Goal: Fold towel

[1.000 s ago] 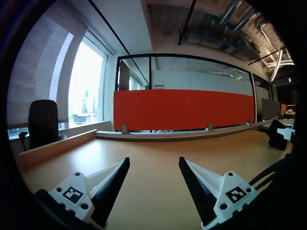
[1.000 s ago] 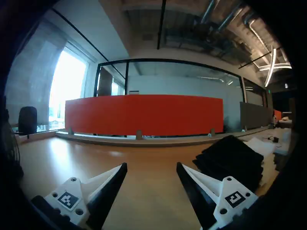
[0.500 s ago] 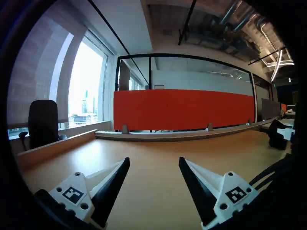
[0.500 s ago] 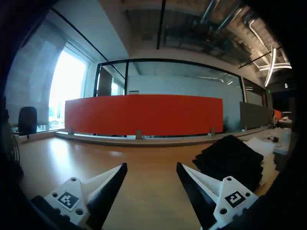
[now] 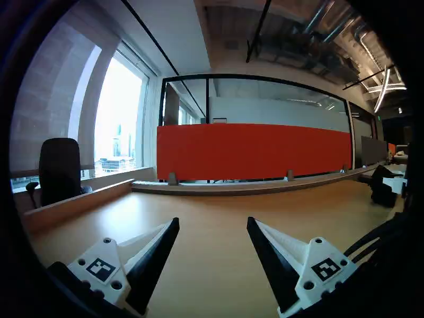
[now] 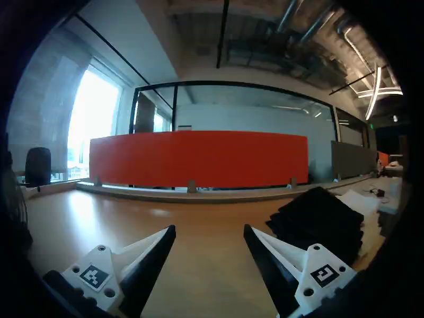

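A stack of folded black towels lies on the wooden desk, ahead and to the right of my right gripper. That gripper is open and low over the desk, with nothing between its fingers. A white cloth lies just behind the stack. In the left gripper view my left gripper is also open and empty over bare wood, and the dark stack shows small at the far right.
A red divider panel runs along the far edge of the desk. A black office chair stands at the left by a bright window. A raised wooden ledge borders the desk's left side.
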The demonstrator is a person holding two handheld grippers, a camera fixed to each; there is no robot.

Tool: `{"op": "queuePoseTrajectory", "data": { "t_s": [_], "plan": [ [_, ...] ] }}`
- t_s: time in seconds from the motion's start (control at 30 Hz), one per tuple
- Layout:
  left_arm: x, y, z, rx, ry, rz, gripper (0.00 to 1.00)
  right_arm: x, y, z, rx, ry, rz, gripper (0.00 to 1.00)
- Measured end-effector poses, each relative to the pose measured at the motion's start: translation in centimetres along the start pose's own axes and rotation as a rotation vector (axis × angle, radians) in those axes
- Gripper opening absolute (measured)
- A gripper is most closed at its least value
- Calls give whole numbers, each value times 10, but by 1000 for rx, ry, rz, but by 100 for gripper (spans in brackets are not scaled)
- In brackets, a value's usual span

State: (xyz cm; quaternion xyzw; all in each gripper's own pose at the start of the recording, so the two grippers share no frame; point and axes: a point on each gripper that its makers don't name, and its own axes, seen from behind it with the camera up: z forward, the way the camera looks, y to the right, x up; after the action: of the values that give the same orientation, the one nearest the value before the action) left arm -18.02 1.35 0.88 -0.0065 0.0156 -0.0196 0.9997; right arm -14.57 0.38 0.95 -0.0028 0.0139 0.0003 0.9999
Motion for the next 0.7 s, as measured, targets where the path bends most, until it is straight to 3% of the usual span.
{"op": "queuePoseTrajectory", "data": {
  "t_s": [0.7],
  "plan": [
    [2,0,-1,0,-1,0,95,0,-1,0,0,0,0,100]
  ]
}}
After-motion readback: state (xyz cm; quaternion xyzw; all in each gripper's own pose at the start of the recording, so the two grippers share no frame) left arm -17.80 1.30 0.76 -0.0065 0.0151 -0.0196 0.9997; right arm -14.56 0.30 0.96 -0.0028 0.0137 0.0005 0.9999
